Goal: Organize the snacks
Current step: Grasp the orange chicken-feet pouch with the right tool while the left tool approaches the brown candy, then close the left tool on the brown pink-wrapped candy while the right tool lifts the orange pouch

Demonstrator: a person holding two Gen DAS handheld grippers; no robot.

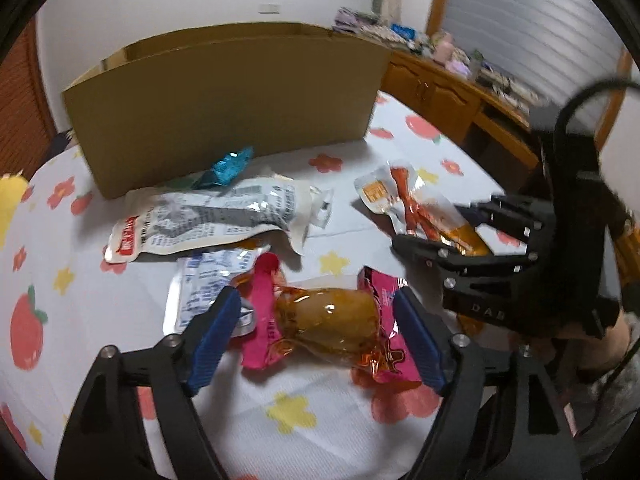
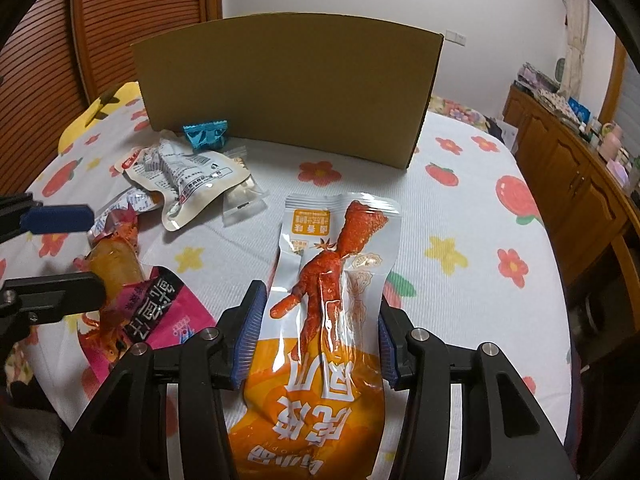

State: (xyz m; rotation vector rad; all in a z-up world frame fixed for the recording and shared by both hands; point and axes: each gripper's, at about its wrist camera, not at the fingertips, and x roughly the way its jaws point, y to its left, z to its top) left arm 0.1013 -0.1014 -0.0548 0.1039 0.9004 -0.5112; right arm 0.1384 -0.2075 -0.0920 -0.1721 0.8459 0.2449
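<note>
A pink and clear pack with an orange drumstick [image 1: 328, 320] lies on the flowered cloth between the blue pads of my left gripper [image 1: 316, 300]. The jaws stand open, the left pad clear of the wrapper. In the right wrist view the same pack [image 2: 120, 268] lies between the left gripper's fingers [image 2: 96, 252]. My right gripper [image 2: 320, 296] is shut on the orange end of a chicken-foot pack [image 2: 332, 280], whose far end points toward the box. The left wrist view shows that gripper [image 1: 432, 226] holding the pack [image 1: 404, 204]. A brown cardboard box [image 1: 224, 112] [image 2: 288, 92] stands behind the snacks.
A white printed pouch [image 1: 208, 220] [image 2: 188, 176], a blue candy [image 1: 228, 168] [image 2: 206, 134], a silver pack [image 1: 204, 284] and a small clear packet [image 2: 244, 196] lie before the box. Wooden cabinets [image 2: 568, 168] with clutter run along the right; a slatted wooden door [image 2: 48, 60] stands far left.
</note>
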